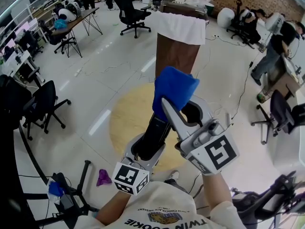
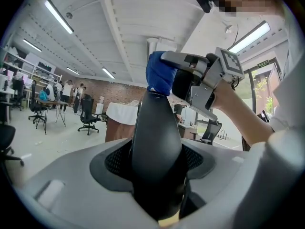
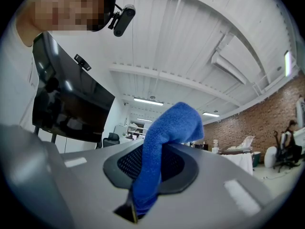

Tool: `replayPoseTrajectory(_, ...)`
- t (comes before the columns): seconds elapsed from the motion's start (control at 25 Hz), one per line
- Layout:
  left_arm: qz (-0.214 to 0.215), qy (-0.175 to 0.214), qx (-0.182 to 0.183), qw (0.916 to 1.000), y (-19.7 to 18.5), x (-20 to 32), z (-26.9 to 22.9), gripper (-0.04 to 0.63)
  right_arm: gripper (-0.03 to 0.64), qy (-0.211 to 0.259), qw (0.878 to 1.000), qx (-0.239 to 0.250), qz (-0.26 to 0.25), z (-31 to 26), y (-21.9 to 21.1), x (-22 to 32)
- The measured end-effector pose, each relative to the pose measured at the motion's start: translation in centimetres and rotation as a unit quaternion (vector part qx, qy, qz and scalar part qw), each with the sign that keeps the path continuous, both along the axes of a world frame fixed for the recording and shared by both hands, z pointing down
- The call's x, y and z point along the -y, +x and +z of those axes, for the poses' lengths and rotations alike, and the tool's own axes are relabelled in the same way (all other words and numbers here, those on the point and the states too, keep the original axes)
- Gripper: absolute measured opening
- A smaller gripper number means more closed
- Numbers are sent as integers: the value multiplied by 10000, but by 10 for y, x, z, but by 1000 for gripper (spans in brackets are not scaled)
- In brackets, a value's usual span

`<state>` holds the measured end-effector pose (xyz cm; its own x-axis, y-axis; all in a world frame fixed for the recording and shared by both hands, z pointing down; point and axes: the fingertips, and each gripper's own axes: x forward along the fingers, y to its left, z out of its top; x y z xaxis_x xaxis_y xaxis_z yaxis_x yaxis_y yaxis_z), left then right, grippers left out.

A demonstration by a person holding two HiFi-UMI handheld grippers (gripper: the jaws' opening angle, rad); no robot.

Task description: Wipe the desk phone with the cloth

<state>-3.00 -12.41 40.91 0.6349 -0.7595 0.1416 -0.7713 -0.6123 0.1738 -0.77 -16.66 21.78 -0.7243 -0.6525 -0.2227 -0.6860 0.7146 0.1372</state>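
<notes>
Nearest: left gripper [image 1: 148, 149], jaws wide apart and clamped on the lower end of the handset [image 1: 155, 132]. That's the only part of the desk phone in view; no base or cord visible. It isn't on a table. It's held up in mid-air over the floor [image 1: 95, 80], tilted away from the person.

Just past it: right gripper [image 1: 181, 108], jaws closed down on a fold of the blue cloth [image 1: 174, 86]. The rest of the cloth is bunched beyond the tips and sits on the handset's top end.

Risks, my read:
- Handset is gripped at 1 end only. Wipe pressure at the far end levers it, so the smooth rounded shell could rotate or slide out and drop to the floor.
- Cloth is pinched by a narrow fold. Drag along the shell could pull it free, then hard jaw meets plastic.
- 2 grippers close together, easy to knock each other.

Handset look: black, glossy, rounded curved back with light reflections along it. No dirt that I can make out.
</notes>
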Motion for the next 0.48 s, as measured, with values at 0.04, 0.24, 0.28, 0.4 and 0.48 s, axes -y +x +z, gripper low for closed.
replayPoseTrajectory(0.04,0,9,-1,10000,-1,-1,-1,272,61,27,10000,-1,26,-2,1,2)
replayPoseTrajectory(0.24,28,38,-45,10000,-3,-2,-4,272,61,119,9998,66,153,-16,9,14)
replayPoseTrajectory(0.28,33,47,-55,10000,-3,-2,-5,272,61,136,9997,73,171,-18,10,16)
replayPoseTrajectory(0.4,43,83,-90,9999,-4,-3,-11,272,61,187,9996,49,225,-19,15,22)
replayPoseTrajectory(0.48,61,102,-123,9999,-4,-3,-14,272,61,211,9994,21,277,-17,18,28)
